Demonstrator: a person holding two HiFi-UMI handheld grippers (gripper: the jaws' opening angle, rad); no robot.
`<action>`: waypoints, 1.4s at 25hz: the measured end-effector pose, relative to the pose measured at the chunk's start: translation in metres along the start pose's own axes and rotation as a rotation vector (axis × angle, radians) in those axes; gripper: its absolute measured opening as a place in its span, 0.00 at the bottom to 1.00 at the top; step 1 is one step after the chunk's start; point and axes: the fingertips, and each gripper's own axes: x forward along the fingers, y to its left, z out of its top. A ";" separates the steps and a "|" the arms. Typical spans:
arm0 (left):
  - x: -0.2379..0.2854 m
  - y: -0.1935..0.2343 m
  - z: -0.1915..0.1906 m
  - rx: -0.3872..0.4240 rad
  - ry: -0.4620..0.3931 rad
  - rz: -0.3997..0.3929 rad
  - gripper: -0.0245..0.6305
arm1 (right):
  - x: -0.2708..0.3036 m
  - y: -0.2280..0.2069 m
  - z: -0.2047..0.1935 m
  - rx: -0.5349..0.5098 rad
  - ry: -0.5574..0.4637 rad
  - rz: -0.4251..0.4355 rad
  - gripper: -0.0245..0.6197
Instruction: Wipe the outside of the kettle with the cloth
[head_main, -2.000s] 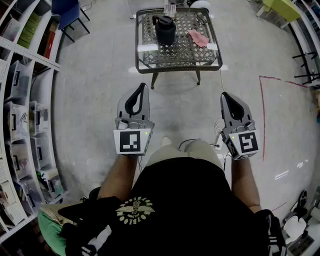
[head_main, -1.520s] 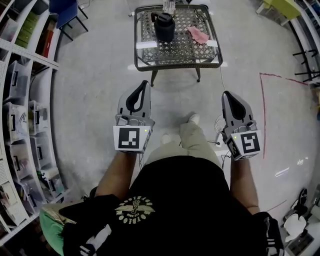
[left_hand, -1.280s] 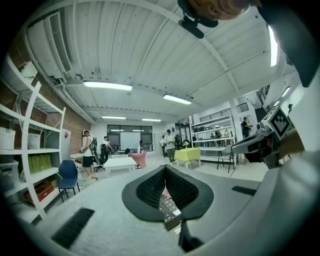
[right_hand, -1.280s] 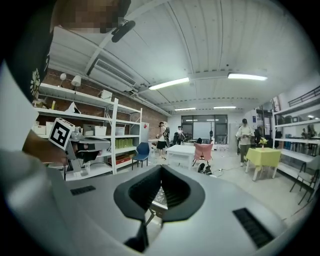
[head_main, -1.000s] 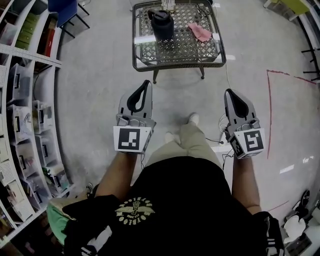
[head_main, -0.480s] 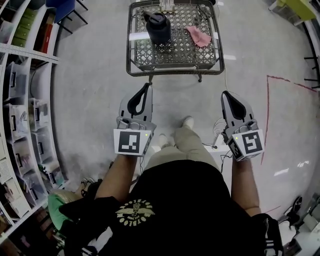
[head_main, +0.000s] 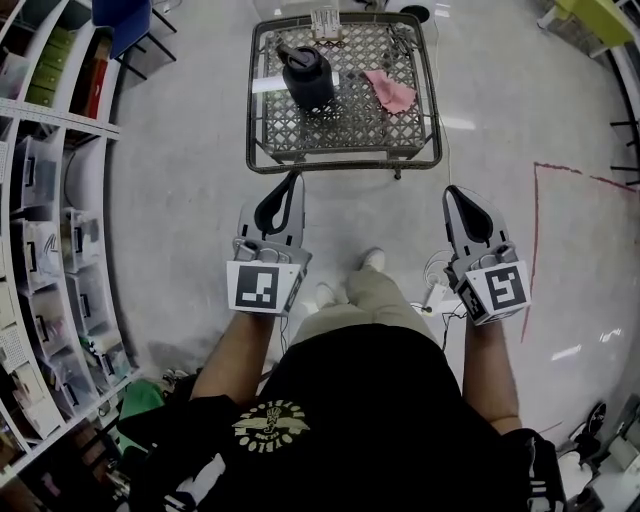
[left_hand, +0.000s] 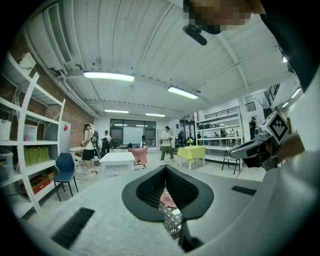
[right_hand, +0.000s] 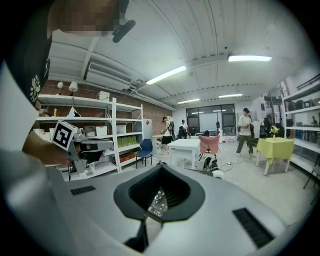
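A dark kettle (head_main: 307, 78) stands on the left half of a small metal mesh table (head_main: 262, 150), and a pink cloth (head_main: 390, 90) lies on the right half. My left gripper (head_main: 293, 178) is shut and holds nothing, its tip just short of the table's near edge. My right gripper (head_main: 452, 192) is also shut and holds nothing, hanging over the floor off the table's near right corner. In the left gripper view the left gripper (left_hand: 165, 167) shows a bit of pink cloth (left_hand: 167, 200) through its slit. The right gripper (right_hand: 160, 165) points level into the room.
Shelving with storage bins (head_main: 45, 260) lines the left side. A blue chair (head_main: 125, 20) stands at the back left. A red tape line (head_main: 533, 240) runs on the floor at right. Cables (head_main: 435, 285) lie by my right foot. People stand far off.
The table with kettle and cloth has come nearer and now sits just ahead of the gripper tips. My legs have stepped forward. Both grippers stay shut and level.
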 end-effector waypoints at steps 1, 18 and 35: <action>0.003 -0.001 0.000 0.002 0.002 0.001 0.05 | 0.001 -0.002 -0.002 0.001 0.002 0.004 0.05; 0.023 0.014 0.030 0.001 -0.019 0.146 0.05 | 0.038 -0.026 0.028 -0.013 -0.051 0.155 0.05; 0.051 0.060 0.037 0.026 -0.016 0.149 0.05 | 0.092 -0.040 0.046 -0.020 -0.065 0.125 0.05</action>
